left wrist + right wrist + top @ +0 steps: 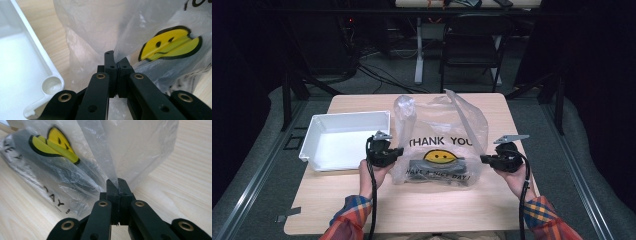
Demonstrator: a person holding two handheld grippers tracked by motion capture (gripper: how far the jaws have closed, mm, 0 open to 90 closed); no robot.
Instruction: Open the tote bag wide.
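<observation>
A clear plastic bag (439, 135) printed "THANK YOU" with a yellow smiley stands on the wooden table (412, 210). A dark object (439, 167) lies in its bottom. My left gripper (399, 151) is at the bag's left lower edge. In the left gripper view its jaws (116, 61) are together with the bag's film (100, 30) pinched between the tips. My right gripper (483, 159) is at the bag's right lower edge. In the right gripper view it (117, 182) is shut on a fold of the bag (130, 147).
A white rectangular tray (352, 116) sits on the table just left of the bag, with its corner (37, 50) close beside my left gripper. Bare tabletop lies in front of the bag. A dark chair (472, 45) and a desk leg stand beyond the table's far edge.
</observation>
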